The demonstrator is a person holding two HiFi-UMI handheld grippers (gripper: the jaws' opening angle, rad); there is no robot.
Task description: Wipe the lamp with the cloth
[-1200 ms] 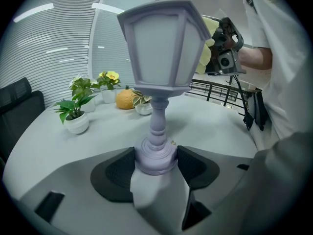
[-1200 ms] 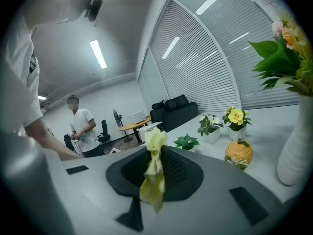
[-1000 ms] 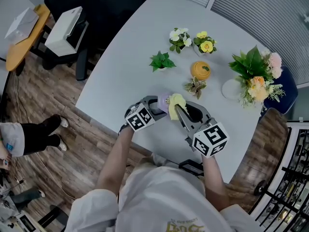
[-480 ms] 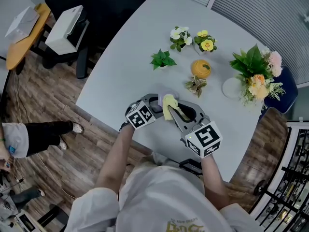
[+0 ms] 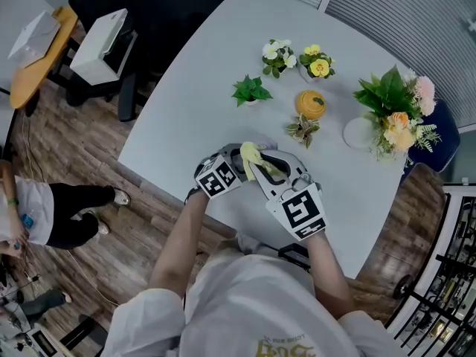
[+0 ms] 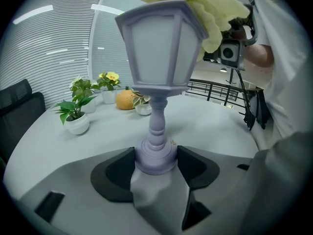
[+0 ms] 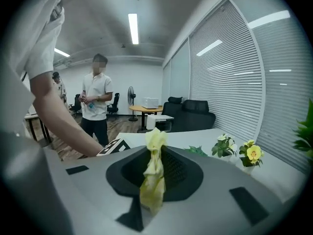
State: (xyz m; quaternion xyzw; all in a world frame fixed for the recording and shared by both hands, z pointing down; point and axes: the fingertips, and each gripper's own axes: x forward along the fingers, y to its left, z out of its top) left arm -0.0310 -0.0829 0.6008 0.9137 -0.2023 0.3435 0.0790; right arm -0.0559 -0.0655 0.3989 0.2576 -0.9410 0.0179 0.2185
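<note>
A lilac lantern-shaped lamp (image 6: 159,58) stands upright in the left gripper view. My left gripper (image 6: 155,163) is shut on its round base. A yellow cloth (image 6: 205,9) lies over the top right of the lantern head. In the right gripper view my right gripper (image 7: 152,190) is shut on that cloth (image 7: 154,170), which hangs bunched between the jaws. From the head view both grippers meet near the table's front edge: the left gripper (image 5: 239,161), the right gripper (image 5: 259,168) and the cloth (image 5: 251,156) between them. The lamp is mostly hidden there.
Behind the grippers on the white table (image 5: 193,103) stand a small green plant (image 5: 250,91), two flower pots (image 5: 296,59), an orange pot (image 5: 310,105) and a bouquet (image 5: 394,117). A black chair (image 5: 149,6) is at the far left. A person (image 7: 96,99) stands in the room.
My right gripper has swung left and nearer to me, dragging the yellow cloth leftward over the lamp's top. The left gripper has kept the lamp in about the same place.
</note>
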